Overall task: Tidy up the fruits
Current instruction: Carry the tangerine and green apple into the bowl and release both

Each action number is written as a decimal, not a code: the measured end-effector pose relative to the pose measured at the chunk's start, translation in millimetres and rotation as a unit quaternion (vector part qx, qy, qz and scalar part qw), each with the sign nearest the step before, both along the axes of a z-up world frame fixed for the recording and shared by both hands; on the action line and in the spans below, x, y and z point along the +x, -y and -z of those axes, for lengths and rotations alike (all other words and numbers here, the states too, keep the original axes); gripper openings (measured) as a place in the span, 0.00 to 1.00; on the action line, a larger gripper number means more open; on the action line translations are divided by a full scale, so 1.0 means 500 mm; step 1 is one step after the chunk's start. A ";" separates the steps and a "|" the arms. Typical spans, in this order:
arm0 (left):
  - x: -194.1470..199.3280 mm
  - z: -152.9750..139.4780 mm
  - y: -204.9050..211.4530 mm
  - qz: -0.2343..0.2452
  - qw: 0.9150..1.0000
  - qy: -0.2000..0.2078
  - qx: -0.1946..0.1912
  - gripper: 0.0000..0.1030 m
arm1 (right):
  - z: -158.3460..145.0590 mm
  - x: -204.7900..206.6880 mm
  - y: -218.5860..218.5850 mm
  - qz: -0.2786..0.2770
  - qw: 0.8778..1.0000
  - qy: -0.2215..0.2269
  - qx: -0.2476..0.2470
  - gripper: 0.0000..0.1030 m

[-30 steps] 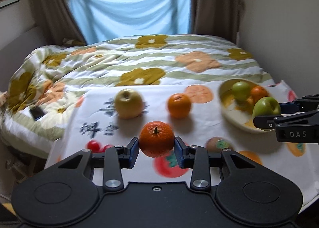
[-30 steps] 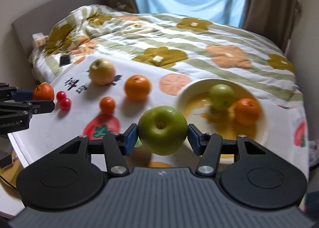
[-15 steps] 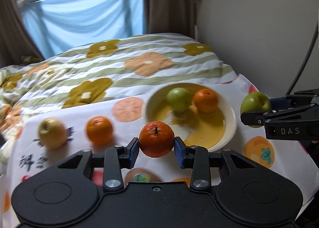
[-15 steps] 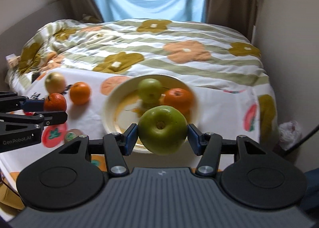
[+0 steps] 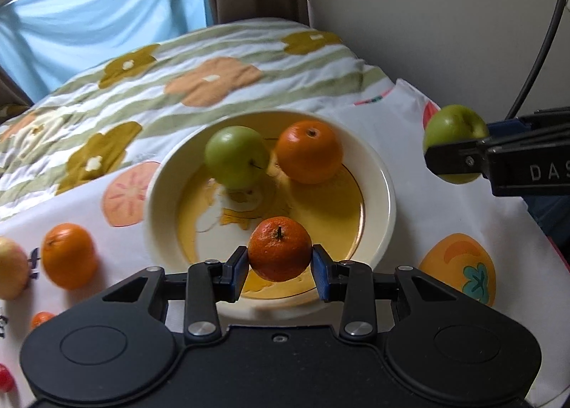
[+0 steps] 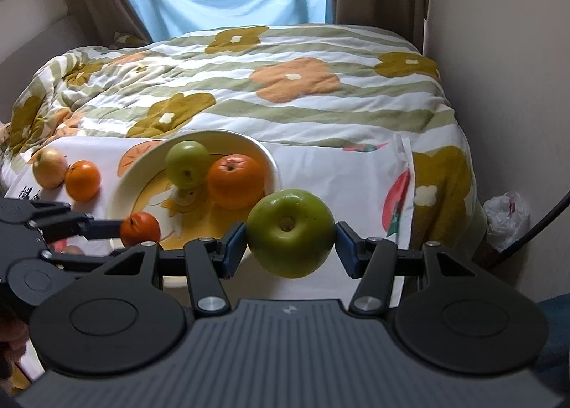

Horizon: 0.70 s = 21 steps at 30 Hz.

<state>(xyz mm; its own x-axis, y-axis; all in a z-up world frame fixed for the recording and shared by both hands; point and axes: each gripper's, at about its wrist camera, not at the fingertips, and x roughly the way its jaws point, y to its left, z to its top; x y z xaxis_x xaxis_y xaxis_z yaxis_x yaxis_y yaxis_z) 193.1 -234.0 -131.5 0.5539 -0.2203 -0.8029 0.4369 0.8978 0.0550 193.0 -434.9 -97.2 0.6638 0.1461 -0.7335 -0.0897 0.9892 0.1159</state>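
Note:
My left gripper [image 5: 279,267] is shut on a small tangerine [image 5: 279,247], which hangs over the near part of the cream and yellow bowl [image 5: 386,201]. Inside the bowl lie a green apple [image 5: 235,155] and an orange [image 5: 308,151]. To the right of the bowl, my right gripper [image 6: 290,242] is shut on a large green apple [image 6: 290,231]; the left wrist view shows that apple [image 5: 454,126] beyond the bowl's right rim. The right wrist view also catches the tangerine [image 6: 139,228] held over the bowl [image 6: 117,190].
On the fruit-printed cloth [image 5: 463,222] left of the bowl lie an orange [image 5: 68,254], a yellowish apple [image 5: 10,272] and smaller fruit at the left edge. A flowered quilt [image 6: 285,87] covers the bed behind. A wall and a black cable [image 5: 534,48] stand on the right.
Both grippers have swung right and lower with their fruit. The bowl has come from the right side to directly under the tangerine. The big green apple now hangs right of the bowl.

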 end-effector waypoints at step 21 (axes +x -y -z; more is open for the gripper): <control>-0.010 -0.040 -0.033 -0.022 0.999 0.025 -0.011 0.83 | 0.009 0.037 -0.020 -0.018 1.000 -0.003 0.017 0.67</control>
